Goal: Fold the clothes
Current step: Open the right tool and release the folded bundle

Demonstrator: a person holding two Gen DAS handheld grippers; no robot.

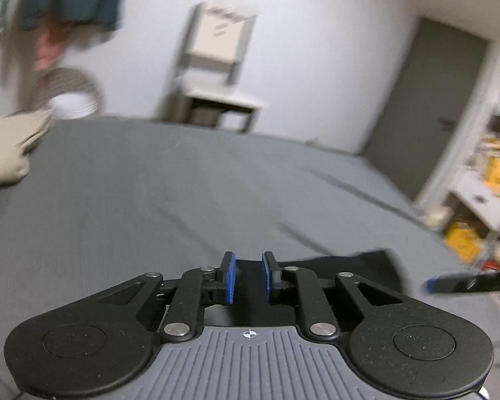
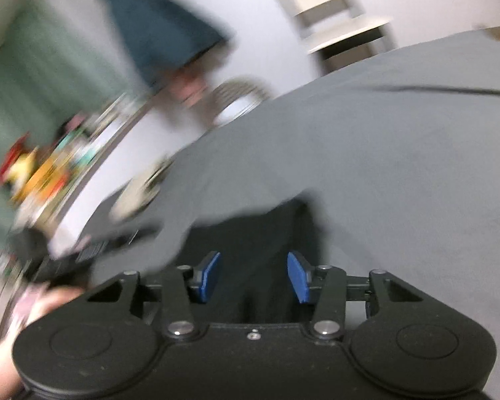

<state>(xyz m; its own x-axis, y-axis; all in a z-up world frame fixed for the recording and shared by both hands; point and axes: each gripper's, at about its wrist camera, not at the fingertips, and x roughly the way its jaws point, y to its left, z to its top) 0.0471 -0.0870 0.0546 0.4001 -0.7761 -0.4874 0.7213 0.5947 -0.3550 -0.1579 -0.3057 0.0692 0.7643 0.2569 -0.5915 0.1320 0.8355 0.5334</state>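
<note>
A black garment (image 1: 353, 266) lies flat on the grey bed sheet (image 1: 183, 183), just beyond my left gripper (image 1: 248, 278). That gripper's blue pads (image 1: 230, 278) stand a narrow gap apart, and only dark cloth behind shows between them. In the right wrist view the same black garment (image 2: 250, 236) lies under and ahead of my right gripper (image 2: 254, 276), which is wide open and holds nothing. The right gripper (image 1: 466, 283) also shows as a blurred dark bar at the right edge of the left wrist view. Both views are motion-blurred.
A beige pillow (image 1: 10, 153) rests at the bed's left. Past the bed are a white chair (image 1: 216, 66), a round basket (image 1: 70, 96), a grey door (image 1: 426, 93) and cluttered shelves (image 1: 483, 183). A teal garment (image 2: 160, 23) hangs on the wall. A hand (image 2: 13, 343) shows lower left.
</note>
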